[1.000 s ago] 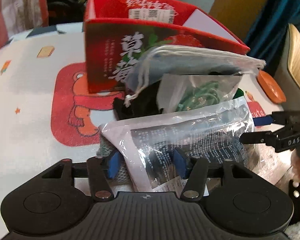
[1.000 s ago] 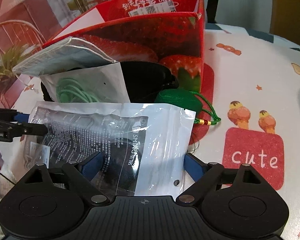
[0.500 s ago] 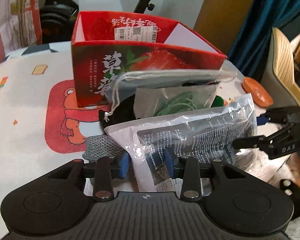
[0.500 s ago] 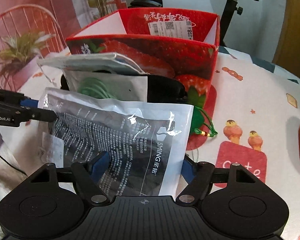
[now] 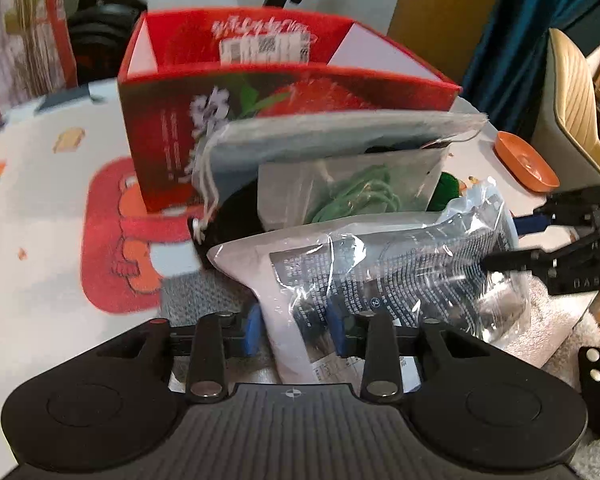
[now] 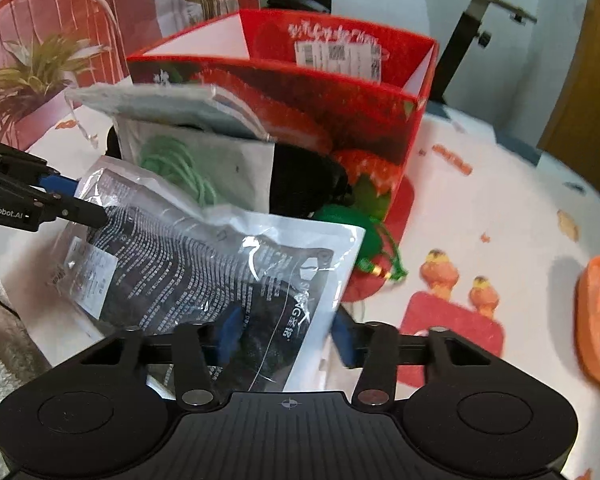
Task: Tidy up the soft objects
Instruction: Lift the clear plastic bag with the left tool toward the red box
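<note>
A clear plastic packet with dark printed contents [image 5: 388, 276] is held between both grippers, lifted in front of a red strawberry box [image 5: 260, 92]. My left gripper [image 5: 296, 328] is shut on one end of the packet. My right gripper [image 6: 286, 338] is closed in on the other end [image 6: 228, 264]. Against the box lean a grey drawstring pouch [image 5: 324, 136], a clear bag of green cord [image 5: 356, 192], a black soft item [image 6: 304, 180] and a green tasselled pouch [image 6: 360, 236].
The red box [image 6: 300, 80] stands open on a white cartoon-print tablecloth [image 5: 40, 240]. An orange dish [image 5: 524, 160] lies at the table's right side. A grey knitted piece [image 5: 196, 292] lies under the packet. A potted plant [image 6: 32, 76] stands beyond the table.
Both grippers have lifted the packet higher and nearer the box's top. The left jaws narrowed from open to gripping the packet's end. The right jaws have closed in on it too.
</note>
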Motion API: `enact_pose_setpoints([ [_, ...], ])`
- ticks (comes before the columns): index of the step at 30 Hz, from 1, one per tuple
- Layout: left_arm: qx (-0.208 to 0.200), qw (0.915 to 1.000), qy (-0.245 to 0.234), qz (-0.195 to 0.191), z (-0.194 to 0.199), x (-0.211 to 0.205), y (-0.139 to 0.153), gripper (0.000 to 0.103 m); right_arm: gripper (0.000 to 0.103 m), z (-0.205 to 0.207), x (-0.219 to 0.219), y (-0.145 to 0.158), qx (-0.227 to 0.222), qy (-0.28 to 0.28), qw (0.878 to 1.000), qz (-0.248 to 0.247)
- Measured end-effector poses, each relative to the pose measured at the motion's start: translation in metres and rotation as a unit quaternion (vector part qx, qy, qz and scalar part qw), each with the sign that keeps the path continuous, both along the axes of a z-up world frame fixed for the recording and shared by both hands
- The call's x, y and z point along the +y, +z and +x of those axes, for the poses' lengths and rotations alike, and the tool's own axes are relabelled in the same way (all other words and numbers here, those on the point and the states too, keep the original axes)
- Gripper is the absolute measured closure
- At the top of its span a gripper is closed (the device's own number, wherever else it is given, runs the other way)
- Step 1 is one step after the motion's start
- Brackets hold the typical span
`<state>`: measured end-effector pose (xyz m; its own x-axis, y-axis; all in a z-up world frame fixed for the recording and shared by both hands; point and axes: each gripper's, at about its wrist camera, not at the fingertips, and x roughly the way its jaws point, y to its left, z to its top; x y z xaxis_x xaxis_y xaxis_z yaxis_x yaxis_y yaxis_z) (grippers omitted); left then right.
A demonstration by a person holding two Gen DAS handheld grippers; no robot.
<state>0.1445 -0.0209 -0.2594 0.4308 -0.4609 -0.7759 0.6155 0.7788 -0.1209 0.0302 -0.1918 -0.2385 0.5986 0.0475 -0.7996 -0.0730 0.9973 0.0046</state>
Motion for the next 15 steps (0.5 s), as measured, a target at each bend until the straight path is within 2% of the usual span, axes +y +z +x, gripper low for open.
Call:
enact_pose_setpoints([
  [8,-0.067,0.9972,0.012,-0.032,-0.019,0.016,0.051,0.071,0.077,-0.019,0.009,0.039,-0.056,0.005,0.998,-0.038],
  [15,-0.143,0.9882,0.008,-0.055,-0.044,0.022,0.098,0.07,0.078,-0.032,0.01,0.082,-0.117,-0.004,0.993,-0.031],
])
